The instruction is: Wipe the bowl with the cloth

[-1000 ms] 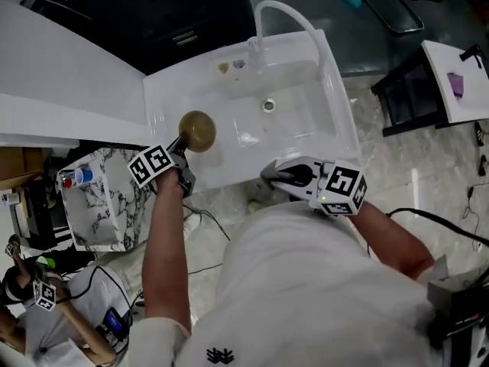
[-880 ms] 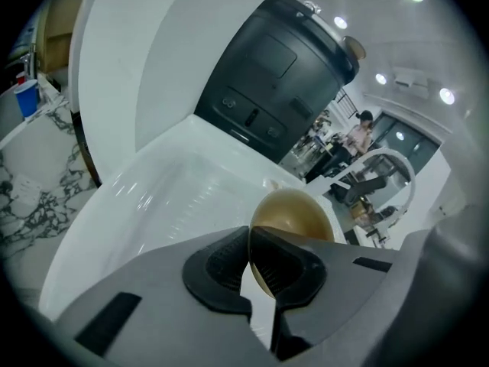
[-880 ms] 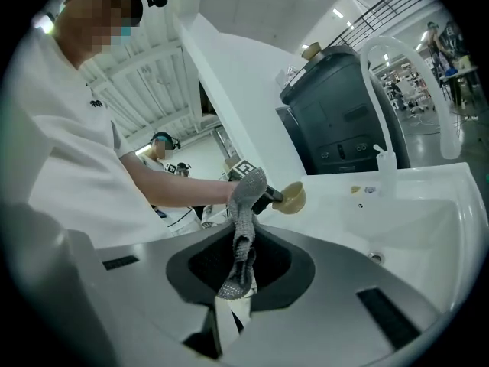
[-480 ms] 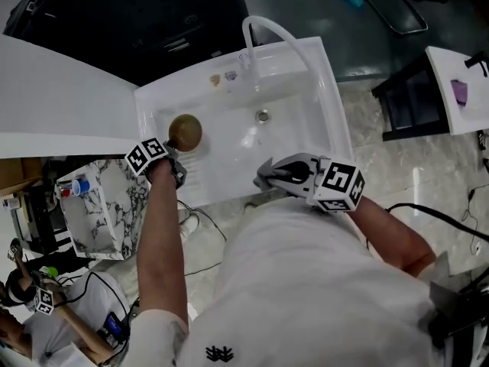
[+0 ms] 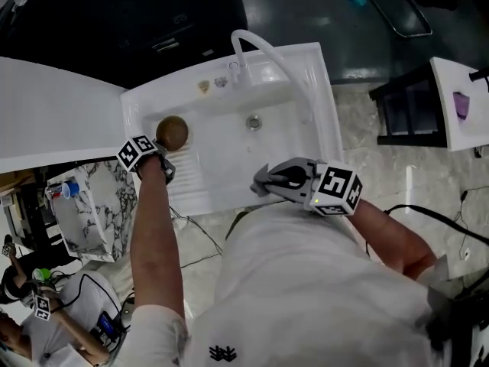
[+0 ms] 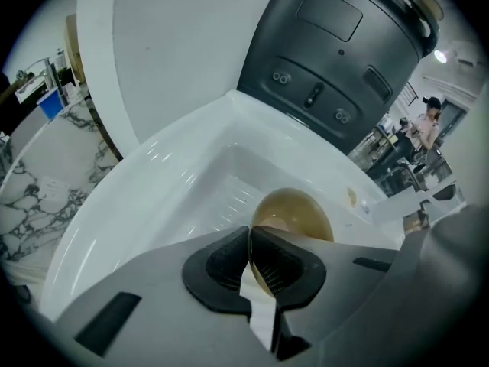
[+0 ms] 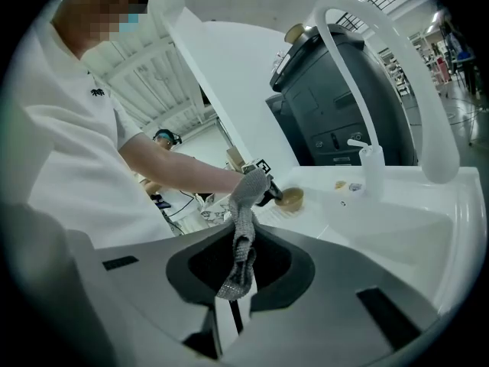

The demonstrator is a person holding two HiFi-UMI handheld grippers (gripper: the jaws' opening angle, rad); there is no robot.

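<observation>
A brown bowl (image 5: 172, 131) is over the ribbed left side of the white sink (image 5: 321, 98). My left gripper (image 5: 162, 148) is shut on the bowl's near rim. In the left gripper view the pads (image 6: 229, 260) pinch the rim of the bowl (image 6: 294, 212), which is tilted toward me. Whether the bowl touches the sink I cannot tell. My right gripper (image 5: 261, 182) hovers at the sink's front edge, shut on a grey cloth (image 7: 246, 205) that stands up from between its jaws. In the right gripper view, the bowl (image 7: 290, 198) shows far off to the left.
A curved white faucet (image 5: 256, 44) rises at the sink's back, with the drain (image 5: 254, 121) in the basin's middle. A large dark appliance (image 6: 336, 60) stands behind the sink. A marble-patterned box (image 5: 92, 205) sits left of it. Another person (image 5: 30, 304) is at the lower left.
My left gripper has carried the bowl down and leftward toward the sink's ribbed side. The right gripper with the cloth has shifted slightly left along the front edge.
</observation>
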